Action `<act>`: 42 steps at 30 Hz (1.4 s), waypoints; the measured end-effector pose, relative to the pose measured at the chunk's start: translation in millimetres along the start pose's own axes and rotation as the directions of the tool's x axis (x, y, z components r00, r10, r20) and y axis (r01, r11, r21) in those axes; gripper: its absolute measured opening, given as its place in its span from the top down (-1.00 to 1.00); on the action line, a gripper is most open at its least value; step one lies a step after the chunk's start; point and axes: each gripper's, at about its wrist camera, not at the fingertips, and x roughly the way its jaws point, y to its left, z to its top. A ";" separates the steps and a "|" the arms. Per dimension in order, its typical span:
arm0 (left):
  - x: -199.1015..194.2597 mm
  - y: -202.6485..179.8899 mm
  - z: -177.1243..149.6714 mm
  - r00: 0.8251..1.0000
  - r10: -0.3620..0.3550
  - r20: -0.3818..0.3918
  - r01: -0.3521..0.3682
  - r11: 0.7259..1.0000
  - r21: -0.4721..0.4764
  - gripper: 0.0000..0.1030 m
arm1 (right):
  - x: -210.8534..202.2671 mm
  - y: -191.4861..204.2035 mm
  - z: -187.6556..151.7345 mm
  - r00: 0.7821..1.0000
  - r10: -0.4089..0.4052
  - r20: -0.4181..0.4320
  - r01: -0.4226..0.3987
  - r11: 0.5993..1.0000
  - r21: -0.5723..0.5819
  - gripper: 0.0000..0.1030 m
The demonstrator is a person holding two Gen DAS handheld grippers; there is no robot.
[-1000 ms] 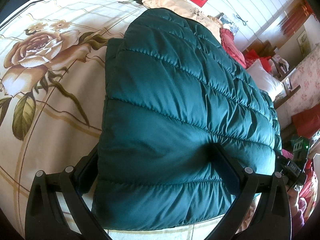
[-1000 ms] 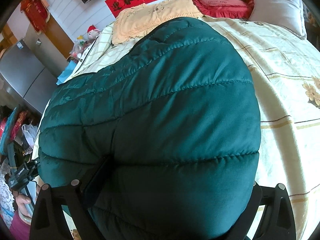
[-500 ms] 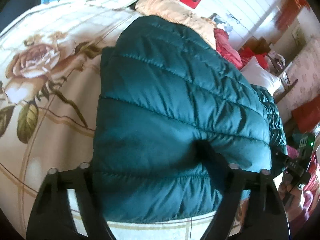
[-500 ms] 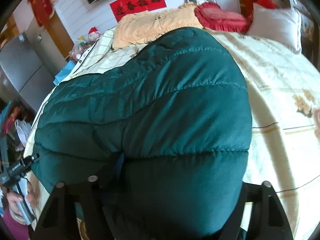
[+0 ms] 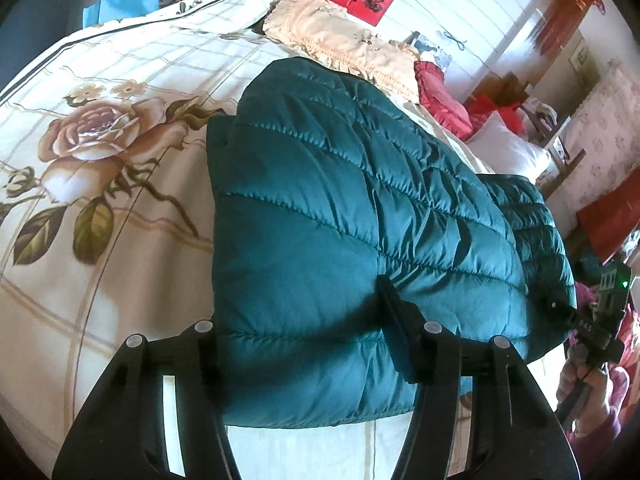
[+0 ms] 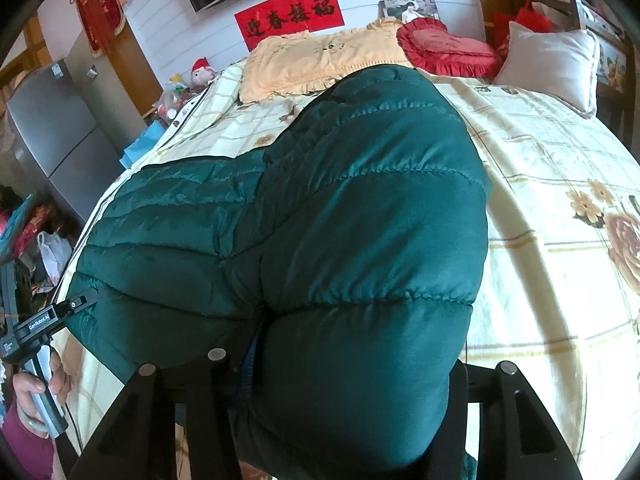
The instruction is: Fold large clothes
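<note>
- My left gripper [image 5: 308,332]: fingers set wide, w/ the near edge of the teal puffer jacket [image 5: 340,216] bulging between them. Right finger presses into the padding; left one is at or under the jacket's left edge. Can't tell if it truly pinches or just straddles.
- My right gripper [image 6: 344,364]: same story. Jaws spread wide round a fat roll of the jacket [image 6: 320,220], fabric filling the gap; the right finger is mostly hidden behind the puff. Grip itself not readable.
- Jacket lies on the floral bedsheet [image 5: 100,160], near side of the bed, folded into a thick bundle running toward the far pillows. Seems most of the way folded, judging by the doubled layers.
- Handling, my guess: light, v. soft, springy. Padding will puff back after pressing. Shell looks shiny, so prob. slippery; layers may slide apart.
- Best hold: at a stitched quilt seam or the hem edge, where it's thinner, not mid-puff.
- Beyond: yellow frilled pillow [image 6: 320,56], red heart cushion [image 6: 444,50], white pillow [image 6: 548,60] at the far end, apart from the jacket.
</note>
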 end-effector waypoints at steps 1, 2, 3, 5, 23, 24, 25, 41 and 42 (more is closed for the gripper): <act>-3.7 -0.8 -1.5 1.000 -0.001 -0.001 0.001 1.000 0.005 -0.09 | -0.7 0.6 -0.3 1.000 0.003 0.000 -0.003 1.000 0.000 -0.01; -6.7 -2.3 -3.3 1.000 -0.001 -0.002 0.001 1.000 0.010 -0.09 | -3.4 1.6 -1.6 1.000 0.006 0.000 -0.006 1.000 -0.003 -0.01; -11.2 -3.4 -6.9 1.000 -0.002 -0.002 0.003 1.000 0.016 -0.09 | -7.2 1.7 -4.5 1.000 0.006 0.001 -0.006 1.000 -0.007 0.00; -16.5 -6.8 -10.4 1.000 -0.004 -0.003 0.004 1.000 0.022 -0.09 | -14.8 4.7 -9.3 1.000 0.008 0.004 -0.008 1.000 -0.015 0.01; -28.7 5.1 -45.9 0.998 0.007 -0.055 -0.008 1.000 -0.024 -0.48 | -25.5 -19.0 -51.2 0.995 -0.065 -0.071 0.072 0.993 0.098 -0.74; -30.9 6.2 -47.1 0.998 0.018 -0.055 -0.019 1.000 -0.022 -0.54 | -28.0 -18.9 -51.8 0.994 -0.092 -0.065 0.097 0.991 0.095 -0.76; -33.9 7.1 -48.6 0.998 0.029 -0.054 -0.030 0.999 -0.021 -0.54 | -31.9 -18.2 -52.2 0.991 -0.120 -0.053 0.124 0.988 0.089 -0.76; -105.1 -64.9 -78.1 0.957 0.214 0.193 -0.248 0.954 0.168 -0.54 | -114.0 14.2 -78.9 0.965 -0.234 0.118 0.227 0.972 0.067 -0.76; -106.6 -70.8 -80.8 0.958 0.208 0.197 -0.243 0.954 0.175 -0.54 | -117.0 21.7 -80.1 0.965 -0.229 0.129 0.224 0.973 0.051 -0.76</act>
